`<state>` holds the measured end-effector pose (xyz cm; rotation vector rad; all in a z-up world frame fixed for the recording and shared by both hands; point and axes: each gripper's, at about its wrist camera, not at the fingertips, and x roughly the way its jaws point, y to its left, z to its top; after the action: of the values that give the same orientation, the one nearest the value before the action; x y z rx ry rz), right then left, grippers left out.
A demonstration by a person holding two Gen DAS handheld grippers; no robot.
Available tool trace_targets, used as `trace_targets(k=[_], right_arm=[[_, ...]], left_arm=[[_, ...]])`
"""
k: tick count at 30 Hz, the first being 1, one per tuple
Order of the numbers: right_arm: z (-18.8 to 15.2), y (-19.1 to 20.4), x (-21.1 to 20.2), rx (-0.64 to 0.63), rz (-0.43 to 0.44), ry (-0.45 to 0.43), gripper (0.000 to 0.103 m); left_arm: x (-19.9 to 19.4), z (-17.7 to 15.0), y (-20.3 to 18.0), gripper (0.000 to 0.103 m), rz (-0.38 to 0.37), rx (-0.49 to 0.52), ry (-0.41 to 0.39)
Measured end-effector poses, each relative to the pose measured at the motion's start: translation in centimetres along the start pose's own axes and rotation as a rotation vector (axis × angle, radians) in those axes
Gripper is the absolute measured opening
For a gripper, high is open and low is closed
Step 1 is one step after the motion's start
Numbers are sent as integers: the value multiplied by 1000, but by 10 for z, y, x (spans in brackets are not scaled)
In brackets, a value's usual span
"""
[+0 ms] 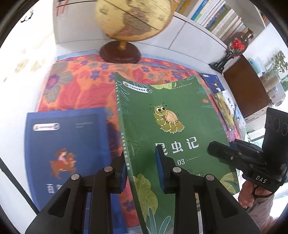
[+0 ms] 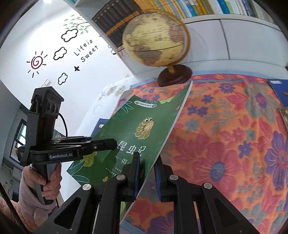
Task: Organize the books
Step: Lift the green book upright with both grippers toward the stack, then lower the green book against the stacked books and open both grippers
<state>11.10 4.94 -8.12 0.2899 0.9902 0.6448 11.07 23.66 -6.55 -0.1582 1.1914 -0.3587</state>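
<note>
A green book point(image 1: 162, 126) with a caterpillar on its cover is held tilted above the floral cloth point(image 1: 77, 86). My left gripper point(image 1: 142, 171) has its blue pads either side of the book's spine edge, with a visible gap on the right pad. My right gripper point(image 2: 146, 176) straddles the book's point(image 2: 136, 129) opposite edge, its pads close on it. A blue book point(image 1: 66, 144) lies flat on the cloth to the left. Each gripper shows in the other's view: the right one point(image 1: 252, 162), the left one point(image 2: 72, 149).
A globe point(image 1: 133, 18) on a brown base stands at the back of the cloth. More books point(image 1: 223, 100) lie at the cloth's right edge. A shelf of books point(image 2: 198, 7) runs behind. A round ornament point(image 1: 237, 45) stands at right.
</note>
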Motion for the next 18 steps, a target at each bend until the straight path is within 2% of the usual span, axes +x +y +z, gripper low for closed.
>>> trace_targets(k=[18], right_arm=[[8, 93, 82, -82, 85, 63, 15]], left_arm=[[-55, -34, 109, 24, 75, -121, -48]])
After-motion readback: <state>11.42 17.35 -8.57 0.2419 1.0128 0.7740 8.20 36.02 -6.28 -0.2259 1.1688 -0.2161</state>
